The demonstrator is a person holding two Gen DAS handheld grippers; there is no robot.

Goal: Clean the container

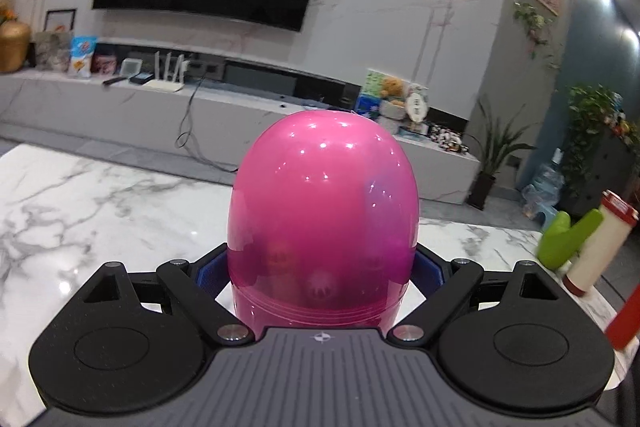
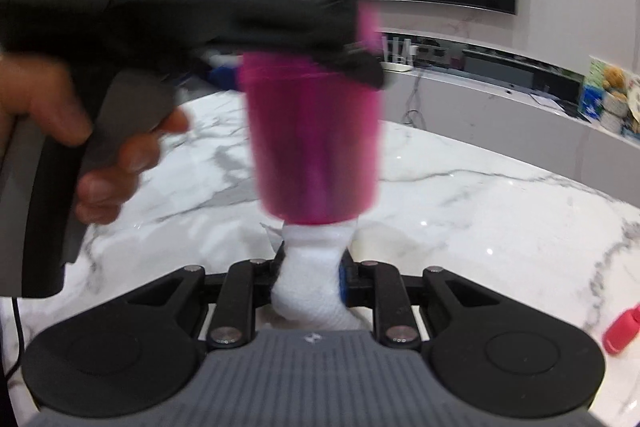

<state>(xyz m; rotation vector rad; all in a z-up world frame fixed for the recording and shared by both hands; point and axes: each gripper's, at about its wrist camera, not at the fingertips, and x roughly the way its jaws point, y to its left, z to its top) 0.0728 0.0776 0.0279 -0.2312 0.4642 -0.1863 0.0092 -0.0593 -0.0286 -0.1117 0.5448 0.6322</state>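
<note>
A glossy pink container fills the middle of the left wrist view, its rounded closed end pointing away. My left gripper is shut on it, blue pads pressing both sides. In the right wrist view the same container hangs mouth-down over the marble table, blurred, clamped by the left gripper, which a person's hand holds. My right gripper is shut on a bunched white cloth. The cloth's top end sits at the container's mouth; how deep it goes inside is hidden.
A white bottle with red bands and a green object stand at the table's right edge. A red object lies on the table at the right. Beyond the table are a long TV cabinet and potted plants.
</note>
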